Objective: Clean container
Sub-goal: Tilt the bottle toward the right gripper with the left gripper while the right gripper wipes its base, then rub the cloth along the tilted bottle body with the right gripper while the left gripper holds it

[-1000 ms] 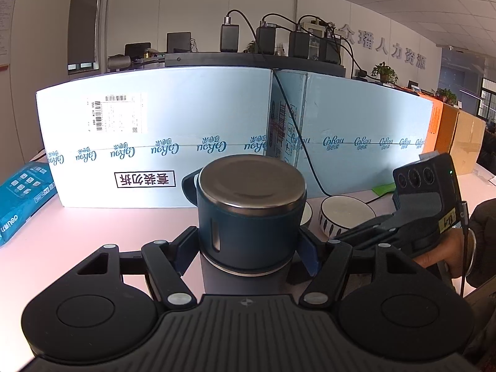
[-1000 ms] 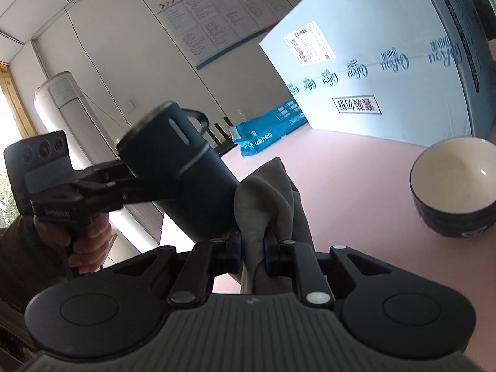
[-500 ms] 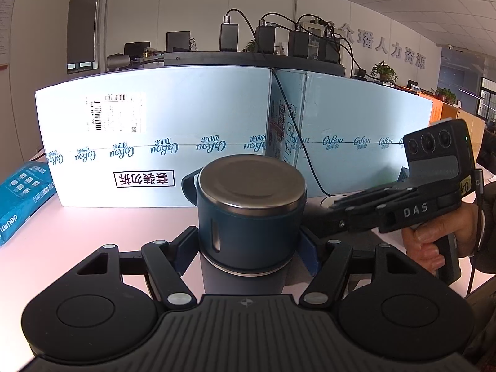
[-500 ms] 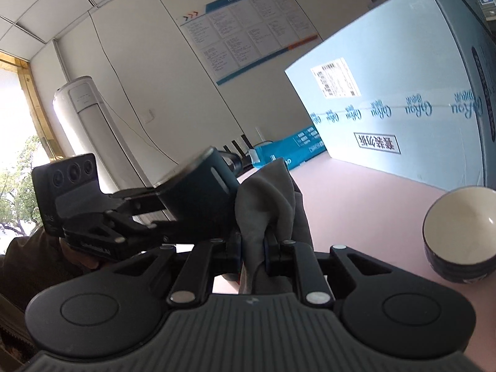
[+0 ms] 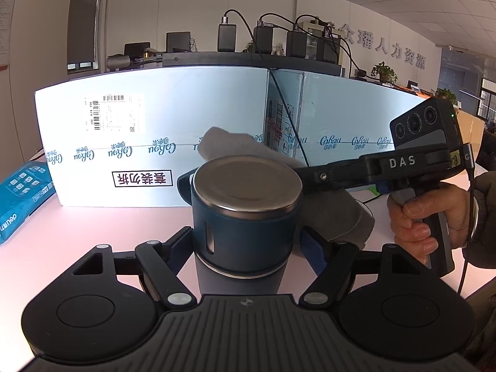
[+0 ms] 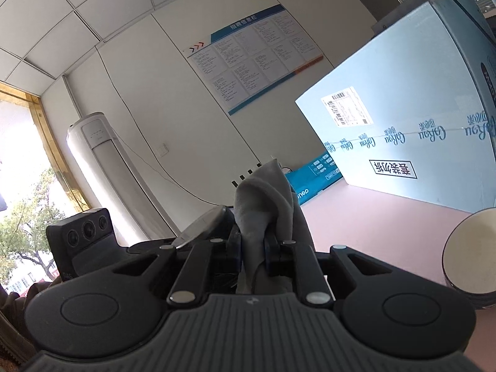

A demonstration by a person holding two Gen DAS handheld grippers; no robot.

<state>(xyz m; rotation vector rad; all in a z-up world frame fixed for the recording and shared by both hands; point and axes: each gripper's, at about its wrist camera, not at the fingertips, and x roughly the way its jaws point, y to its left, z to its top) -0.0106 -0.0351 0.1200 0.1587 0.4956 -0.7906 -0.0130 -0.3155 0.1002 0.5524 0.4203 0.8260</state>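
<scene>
Behind container [image 5: 245, 217]: "CoRou" box [image 5: 148, 142] | right gripper [image 5: 310, 176], "DAS", apparently grips cloth [image 5: 338, 214]

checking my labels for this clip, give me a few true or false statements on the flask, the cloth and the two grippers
1. The left gripper is clamped on the dark blue flask. True.
2. The flask's steel lid is off and lying on the table. False: the lid sits on top of the flask.
3. The right gripper holds a grey cloth. True.
4. The cloth lies flat on the pink table. False: it is held up in the air, bunched behind and to the right of the flask in the left wrist view.
5. A bowl sits on the table near the light blue box. True.
6. The right gripper is open and holds nothing. False: it is shut on the cloth.
</scene>
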